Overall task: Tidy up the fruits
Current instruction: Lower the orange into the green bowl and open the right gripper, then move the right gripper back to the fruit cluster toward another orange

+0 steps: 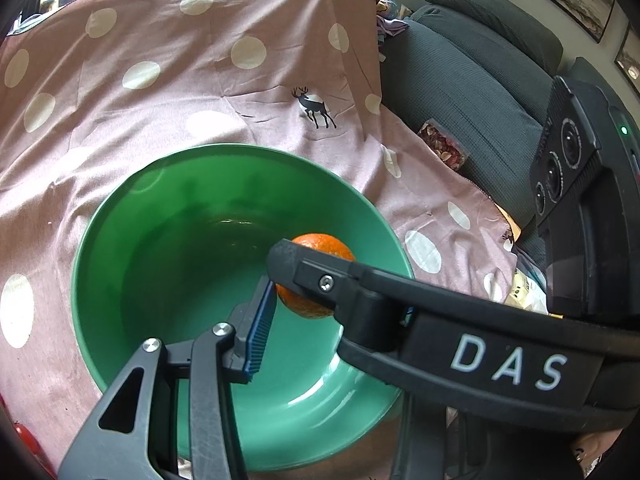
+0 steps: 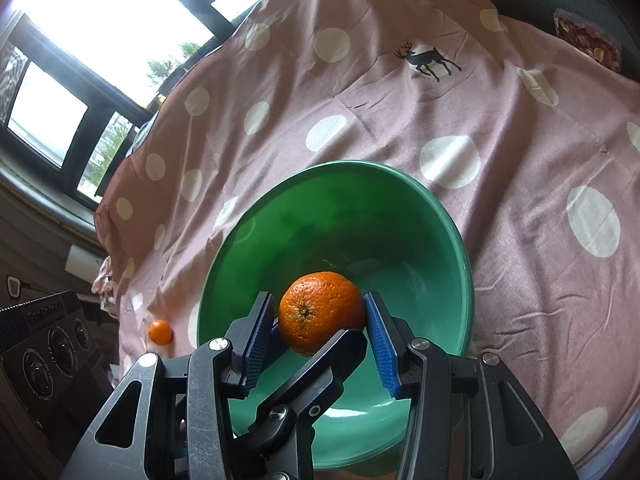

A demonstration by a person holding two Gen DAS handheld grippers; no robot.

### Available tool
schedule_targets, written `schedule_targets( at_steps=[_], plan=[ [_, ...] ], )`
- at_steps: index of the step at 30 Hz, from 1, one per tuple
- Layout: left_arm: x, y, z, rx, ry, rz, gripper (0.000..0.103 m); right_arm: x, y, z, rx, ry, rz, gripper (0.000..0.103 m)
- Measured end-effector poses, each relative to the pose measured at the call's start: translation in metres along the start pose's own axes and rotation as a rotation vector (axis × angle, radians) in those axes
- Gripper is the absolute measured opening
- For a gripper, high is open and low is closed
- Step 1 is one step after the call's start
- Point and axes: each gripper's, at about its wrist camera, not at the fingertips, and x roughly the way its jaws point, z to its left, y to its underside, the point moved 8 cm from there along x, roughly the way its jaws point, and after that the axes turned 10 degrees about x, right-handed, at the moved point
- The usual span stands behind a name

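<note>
A green bowl (image 1: pixel 132 248) sits on a pink dotted cloth; it also shows in the right wrist view (image 2: pixel 448 224). An orange (image 2: pixel 320 310) hangs over the bowl. In the right wrist view my right gripper (image 2: pixel 322 334) has its blue pads on both sides of the orange, the right pad (image 2: pixel 380 344) touching it, a small gap at the left. A black finger (image 2: pixel 320 364) of the other gripper crosses under the fruit. In the left wrist view the orange (image 1: pixel 316 276) sits at my left gripper's blue pad (image 1: pixel 260 324), half hidden by the other gripper's arm. A second small orange (image 2: pixel 160 332) lies on the cloth left of the bowl.
A dark grey armchair (image 1: pixel 460 72) stands at the cloth's right edge with a packet of dried snacks (image 1: pixel 444 144) on it. A black camera unit (image 2: pixel 52 344) shows at lower left in the right wrist view. Windows are beyond the cloth's far edge.
</note>
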Motion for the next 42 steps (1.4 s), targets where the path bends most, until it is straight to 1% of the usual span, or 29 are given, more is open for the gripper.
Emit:
schedule_targets(
  at_steps=[13, 18, 23, 27, 29, 30, 31, 33, 35, 36, 39, 42],
  plan=[
    [0.005, 0.003, 0.003, -0.016, 0.014, 0.013, 0.041, 0.003, 0.001, -0.002, -0.006, 0.016, 0.007, 0.049],
    [0.007, 0.006, 0.004, -0.038, 0.029, 0.017, 0.042, 0.004, 0.002, -0.001, -0.011, 0.026, 0.008, 0.049],
    [0.009, 0.008, 0.006, -0.041, 0.026, 0.02, 0.041, 0.005, 0.001, -0.002, -0.019, 0.043, 0.006, 0.049],
    [0.007, 0.009, 0.007, -0.04, 0.02, 0.017, 0.043, 0.005, 0.001, -0.005, -0.023, 0.076, -0.008, 0.049],
    [0.003, 0.01, 0.008, -0.044, 0.01, 0.01, 0.048, 0.004, 0.001, -0.004, -0.027, 0.077, -0.01, 0.049],
    [0.001, 0.01, 0.01, -0.048, 0.001, 0.005, 0.054, 0.004, 0.001, -0.004, -0.027, 0.076, -0.01, 0.049],
    [-0.002, 0.011, 0.012, -0.052, -0.001, -0.001, 0.057, 0.003, 0.001, -0.004, -0.029, 0.078, -0.014, 0.049],
    [-0.01, 0.013, 0.013, -0.057, 0.007, -0.015, 0.059, 0.001, 0.001, -0.003, -0.036, 0.089, -0.025, 0.05],
    [-0.023, 0.014, 0.015, -0.057, 0.003, -0.037, 0.062, -0.003, -0.001, -0.002, -0.042, 0.099, -0.043, 0.054],
    [-0.03, 0.016, 0.016, -0.055, -0.002, -0.048, 0.066, -0.005, -0.001, 0.0, -0.049, 0.103, -0.054, 0.056],
    [-0.054, 0.021, 0.023, -0.055, -0.025, -0.087, 0.071, -0.011, 0.001, 0.007, -0.07, 0.107, -0.079, 0.058],
    [-0.081, 0.03, 0.039, -0.085, -0.062, -0.121, 0.077, -0.016, 0.002, 0.017, -0.103, 0.111, -0.108, 0.06]
  ],
)
